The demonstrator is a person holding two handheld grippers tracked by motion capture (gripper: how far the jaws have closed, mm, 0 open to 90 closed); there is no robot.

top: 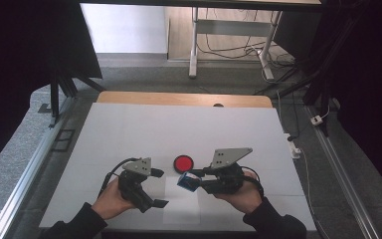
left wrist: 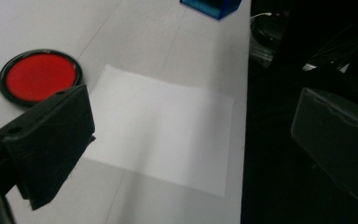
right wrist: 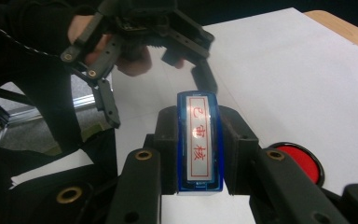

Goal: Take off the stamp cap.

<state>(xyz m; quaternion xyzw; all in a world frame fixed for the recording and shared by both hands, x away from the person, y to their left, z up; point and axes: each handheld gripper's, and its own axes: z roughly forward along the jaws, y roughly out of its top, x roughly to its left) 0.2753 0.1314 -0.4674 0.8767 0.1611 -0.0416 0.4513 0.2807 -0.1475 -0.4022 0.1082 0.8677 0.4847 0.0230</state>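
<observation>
Right gripper point(right wrist: 198, 149): fingers point(right wrist: 170, 140) clenched on blue stamp point(right wrist: 198, 140), pads pressing both long sides; red characters on its white label face up. In high view stamp point(top: 185, 180) held above counter point(top: 129, 129), just over white paper sheet point(top: 181, 209).

Left gripper point(top: 156, 188): fingers point(left wrist: 51, 140) spread wide, released, nothing between; hovers over sheet point(left wrist: 163, 135), one finger past counter edge.

Beyond: red ink pad point(top: 183, 163), round, black rim, lies on counter between both grippers, near stamp, apart from it.
</observation>
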